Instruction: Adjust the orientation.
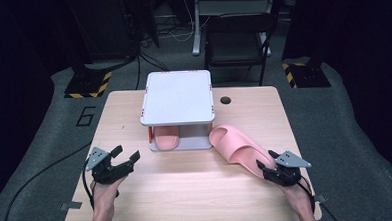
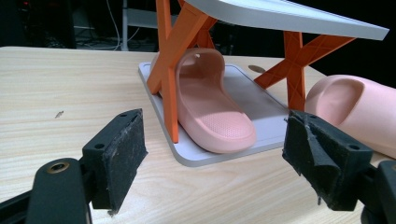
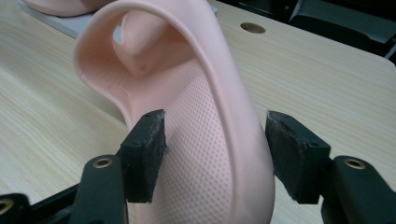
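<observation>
High view: we saw the loose pink slipper (image 1: 239, 148) lying on the wooden table (image 1: 187, 191) at centre right of the frame, its long axis running diagonally from the toe beside the two-tier rack (image 1: 177, 97) down to the heel at the right tool (image 1: 267, 168). That tool straddled the heel's raised side rim; in the right gripper view its black pads (image 3: 148, 149) stood clear of the rim on both sides, so we judged the jaws partly open and gripping nothing. The left tool (image 1: 126, 156), at lower left, was well apart from this slipper, its jaws wide and empty. We therefore took the right hand as the nearer one for any push toward the rack. The slipper looked like soft moulded foam with a dimpled footbed and a smooth arched strap. Its mate (image 2: 210, 102) already lay on the rack's grey lower shelf, between orange X-shaped struts (image 2: 173, 60).
</observation>
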Demonstrator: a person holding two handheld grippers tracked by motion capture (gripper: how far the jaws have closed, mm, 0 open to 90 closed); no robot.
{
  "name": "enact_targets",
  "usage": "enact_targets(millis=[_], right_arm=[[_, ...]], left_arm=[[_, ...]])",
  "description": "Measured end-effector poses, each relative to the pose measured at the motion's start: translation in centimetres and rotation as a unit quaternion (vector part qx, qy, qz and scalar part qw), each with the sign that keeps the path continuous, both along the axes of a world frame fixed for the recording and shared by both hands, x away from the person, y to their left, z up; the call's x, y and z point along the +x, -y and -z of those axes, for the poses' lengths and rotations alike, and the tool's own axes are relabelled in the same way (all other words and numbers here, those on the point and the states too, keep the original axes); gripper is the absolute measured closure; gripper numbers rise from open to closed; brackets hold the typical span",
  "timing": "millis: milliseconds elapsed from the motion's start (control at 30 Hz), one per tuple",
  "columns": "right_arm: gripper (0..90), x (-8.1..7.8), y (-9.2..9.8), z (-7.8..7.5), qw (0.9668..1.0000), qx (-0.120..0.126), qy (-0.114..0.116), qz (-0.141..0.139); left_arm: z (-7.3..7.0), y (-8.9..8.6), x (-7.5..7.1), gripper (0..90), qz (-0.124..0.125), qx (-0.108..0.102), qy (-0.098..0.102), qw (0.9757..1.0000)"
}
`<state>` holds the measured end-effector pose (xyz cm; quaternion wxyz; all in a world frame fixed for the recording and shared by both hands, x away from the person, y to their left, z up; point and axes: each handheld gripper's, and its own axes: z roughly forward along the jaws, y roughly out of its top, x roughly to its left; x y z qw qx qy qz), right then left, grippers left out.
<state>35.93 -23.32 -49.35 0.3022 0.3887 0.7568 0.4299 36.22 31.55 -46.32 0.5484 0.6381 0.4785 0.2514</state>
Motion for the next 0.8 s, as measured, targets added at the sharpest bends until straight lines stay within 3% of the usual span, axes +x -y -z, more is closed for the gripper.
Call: enact_targets(millis=[133,367,800], right_arm=[[37.1,-0.1,0.1,0.1,1.0000,0.001,0.005,-0.005],[29.4,0.7,1.1,0.7,0.9994,0.013,-0.028,0.013],[27.4,0.3,1.7,0.8,0.9976,0.036,-0.060,-0.002]], left_arm=[[0.1,0.1,0.1,20.5,0.000,0.000,-0.002,1.0000],[0.1,0.0,0.1,20.5,-0.002,-0.002,-0.001,1.0000],[0.1,0.0,0.1,20.5,-0.001,0.001,-0.002,1.0000]])
